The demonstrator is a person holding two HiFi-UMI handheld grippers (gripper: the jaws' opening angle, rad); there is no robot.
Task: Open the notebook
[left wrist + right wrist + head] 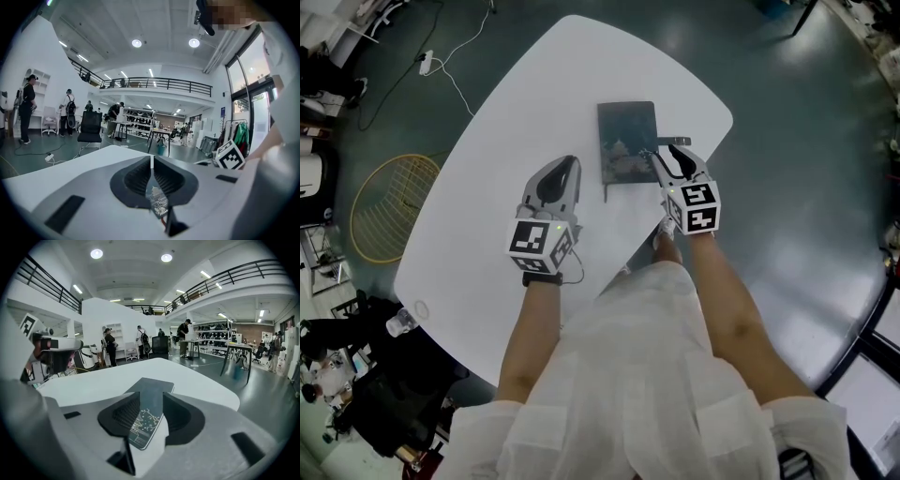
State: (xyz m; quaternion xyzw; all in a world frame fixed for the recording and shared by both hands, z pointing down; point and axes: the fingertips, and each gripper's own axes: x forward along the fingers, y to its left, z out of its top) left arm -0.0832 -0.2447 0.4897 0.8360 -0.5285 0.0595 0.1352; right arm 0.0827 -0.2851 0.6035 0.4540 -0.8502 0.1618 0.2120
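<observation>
Lying closed and flat on the surface (534,103), the notebook (626,141) sits just ahead of and below the right gripper (667,157). Its jaws stand apart, framing the cover's near end in the gap without touching it, a stance that looks meant for catching the cover's edge. The left gripper (566,164) hangs with its jaws together on nothing. The notebook's near corner lies just off those jaws, so this gripper is probably poised to steady the book.
</observation>
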